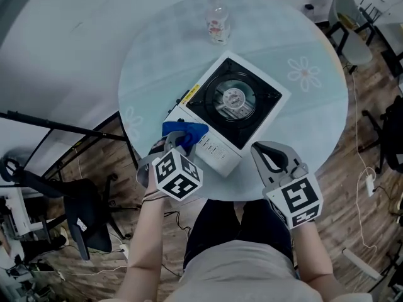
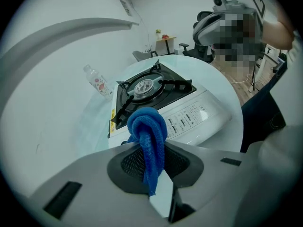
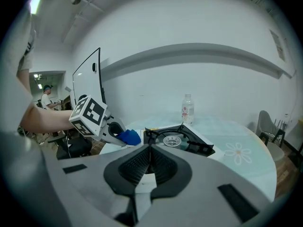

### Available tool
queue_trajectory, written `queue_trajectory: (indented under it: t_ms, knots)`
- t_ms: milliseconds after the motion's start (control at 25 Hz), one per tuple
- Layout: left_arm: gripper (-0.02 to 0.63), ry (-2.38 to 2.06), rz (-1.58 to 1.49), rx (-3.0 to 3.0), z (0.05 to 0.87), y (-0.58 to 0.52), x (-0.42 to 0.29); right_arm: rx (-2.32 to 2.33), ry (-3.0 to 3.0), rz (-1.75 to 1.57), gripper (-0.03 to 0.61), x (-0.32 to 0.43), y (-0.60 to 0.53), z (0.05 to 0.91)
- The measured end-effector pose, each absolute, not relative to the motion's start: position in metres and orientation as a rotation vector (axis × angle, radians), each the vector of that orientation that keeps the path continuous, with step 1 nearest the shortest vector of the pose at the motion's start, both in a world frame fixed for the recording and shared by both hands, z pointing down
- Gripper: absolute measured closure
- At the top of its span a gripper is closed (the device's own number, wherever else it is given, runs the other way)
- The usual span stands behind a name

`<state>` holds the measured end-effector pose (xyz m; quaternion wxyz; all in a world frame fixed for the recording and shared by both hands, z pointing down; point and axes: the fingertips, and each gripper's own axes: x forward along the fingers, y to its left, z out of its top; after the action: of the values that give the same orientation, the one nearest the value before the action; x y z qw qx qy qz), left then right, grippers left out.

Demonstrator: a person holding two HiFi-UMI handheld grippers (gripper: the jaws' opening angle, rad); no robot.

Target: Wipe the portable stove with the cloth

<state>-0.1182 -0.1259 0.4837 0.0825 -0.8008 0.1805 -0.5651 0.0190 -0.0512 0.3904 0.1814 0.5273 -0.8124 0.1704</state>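
Note:
A white portable stove [image 1: 233,109] with a black burner top sits in the middle of the round glass table [image 1: 315,115]. My left gripper [image 1: 177,141] is shut on a blue cloth [image 1: 184,133], which bunches at the stove's front-left corner by the control panel. In the left gripper view the cloth [image 2: 147,131] hangs between the jaws, with the stove [image 2: 161,96] just beyond. My right gripper [image 1: 262,150] hovers at the table's near edge, right of the stove, shut with nothing in it. The right gripper view shows the stove [image 3: 177,138] and the cloth [image 3: 129,136] ahead.
A clear water bottle [image 1: 217,19] stands at the table's far side, behind the stove. A black chair [image 1: 79,209] and a black stand [image 1: 56,128] are on the floor at left. Pale chairs [image 1: 349,24] stand at the upper right, cables [image 1: 366,181] lie at right.

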Motion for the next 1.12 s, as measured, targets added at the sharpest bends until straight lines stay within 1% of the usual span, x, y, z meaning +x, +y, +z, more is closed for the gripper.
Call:
queue_trajectory:
  t_ms: [320, 1120]
  knots:
    - [0.532, 0.595, -1.702, -2.413, 0.484, -0.096, -0.105, 1.429, -2.343, 0.471, 0.554, 0.031, -0.041, 0.39]
    - [0.532, 0.778, -1.7, -2.483, 0.483, -0.06, -0.083, 1.263, -2.414, 0.431, 0.554, 0.047, -0.029, 0.393]
